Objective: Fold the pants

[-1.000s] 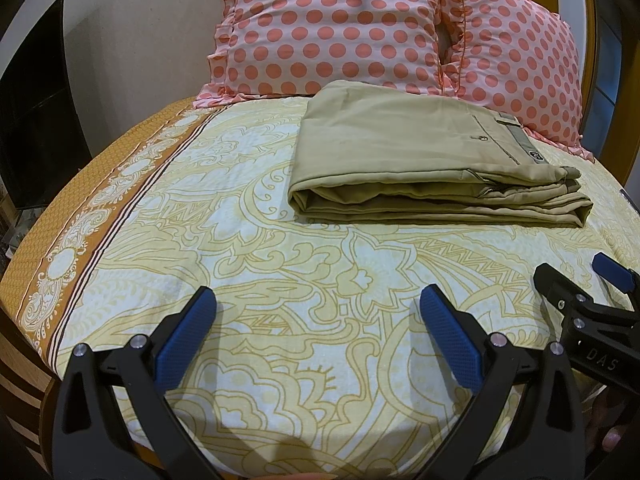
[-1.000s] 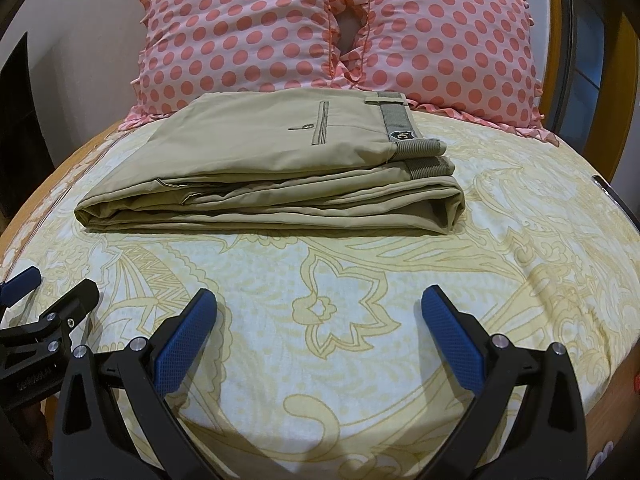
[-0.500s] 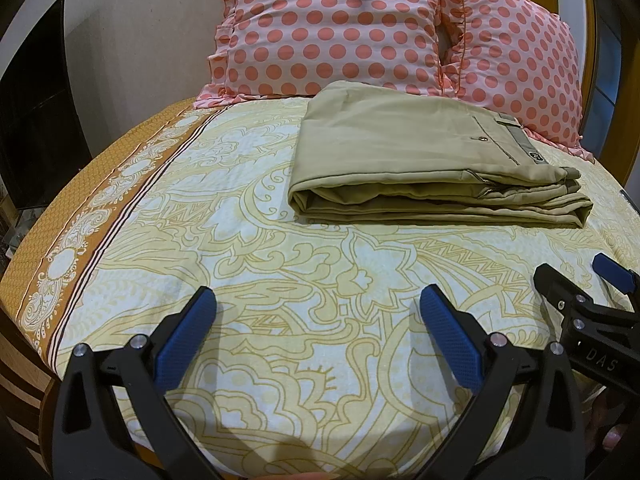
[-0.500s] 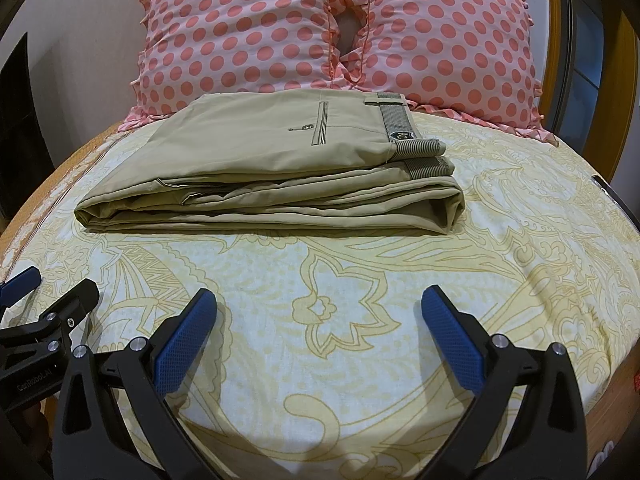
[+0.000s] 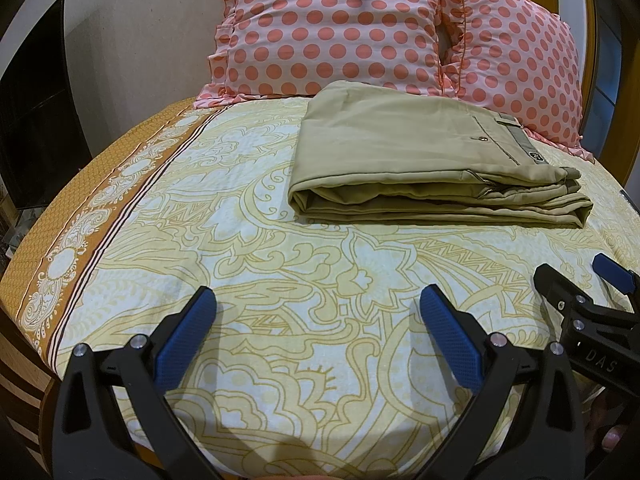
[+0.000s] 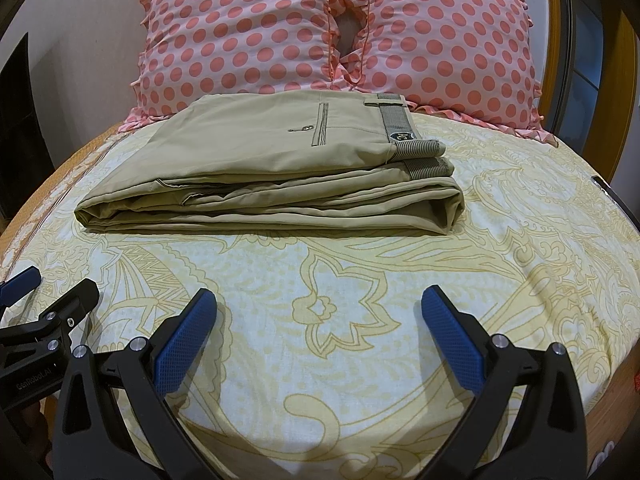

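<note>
Both grippers wide; pants (image 6: 272, 168) folded

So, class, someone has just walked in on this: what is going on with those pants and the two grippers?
A person holds a gripper in each hand over a bed. The khaki pants lie folded in a neat stack on the patterned bedsheet, in front of two polka-dot pillows. The left gripper and the right gripper are both open, empty and short of the pants. The folding looks done.

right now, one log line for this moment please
pants: folded, on bed | left gripper: open, empty | right gripper: open, empty
</note>
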`<action>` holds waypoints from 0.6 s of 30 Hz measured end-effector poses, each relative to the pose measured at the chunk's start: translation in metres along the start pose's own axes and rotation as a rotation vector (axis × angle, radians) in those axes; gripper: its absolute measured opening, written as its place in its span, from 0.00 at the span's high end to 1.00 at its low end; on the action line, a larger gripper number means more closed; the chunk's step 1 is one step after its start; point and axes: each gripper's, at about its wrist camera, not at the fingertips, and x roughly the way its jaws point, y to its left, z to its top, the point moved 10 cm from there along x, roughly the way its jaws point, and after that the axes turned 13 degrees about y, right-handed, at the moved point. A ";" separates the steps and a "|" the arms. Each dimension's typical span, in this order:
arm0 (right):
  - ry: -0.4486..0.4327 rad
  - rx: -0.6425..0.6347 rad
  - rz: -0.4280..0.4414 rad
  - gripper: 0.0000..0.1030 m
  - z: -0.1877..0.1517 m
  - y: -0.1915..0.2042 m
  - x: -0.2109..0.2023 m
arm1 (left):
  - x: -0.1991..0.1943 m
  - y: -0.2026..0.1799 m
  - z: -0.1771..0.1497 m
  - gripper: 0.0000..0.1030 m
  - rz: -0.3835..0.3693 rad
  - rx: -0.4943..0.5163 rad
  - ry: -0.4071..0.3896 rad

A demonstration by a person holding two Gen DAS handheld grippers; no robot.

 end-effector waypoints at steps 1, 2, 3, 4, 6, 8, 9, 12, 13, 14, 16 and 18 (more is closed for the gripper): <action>0.000 0.000 0.000 0.01 0.000 0.000 0.000 | 0.000 0.000 0.000 0.02 0.000 0.000 0.000; 0.000 0.000 0.000 0.01 0.000 0.000 0.000 | 0.000 0.000 0.000 0.02 0.000 0.000 0.000; 0.000 0.000 0.000 0.01 0.000 0.000 0.000 | 0.000 0.000 0.000 0.02 0.000 0.000 0.000; -0.001 0.000 0.000 0.01 0.000 0.000 0.000 | 0.000 0.000 0.000 0.02 0.000 0.000 0.000; -0.001 0.000 0.000 0.01 0.000 0.000 0.000 | 0.000 0.000 0.000 0.02 0.000 0.000 0.001; -0.001 0.000 0.000 0.01 0.000 0.000 0.000 | 0.000 0.000 0.000 0.02 0.000 0.000 0.000; -0.001 0.000 0.000 0.01 0.000 0.000 0.000 | 0.000 0.000 0.000 0.02 0.000 0.000 0.001; -0.001 0.000 0.000 0.01 0.000 0.000 0.000 | 0.000 0.000 0.001 0.02 0.000 0.000 0.001; -0.002 0.000 0.000 0.01 0.000 0.000 0.000 | 0.000 0.000 0.001 0.02 0.000 0.000 0.001; -0.002 0.000 0.000 0.01 0.000 0.000 0.000 | 0.000 0.000 0.001 0.02 0.000 0.000 0.002; -0.001 0.000 0.000 0.01 0.000 0.000 0.000 | 0.000 0.000 0.001 0.02 0.000 -0.002 0.003; -0.002 0.000 0.000 0.01 0.000 0.000 0.000 | 0.001 0.000 0.000 0.02 0.001 -0.004 0.004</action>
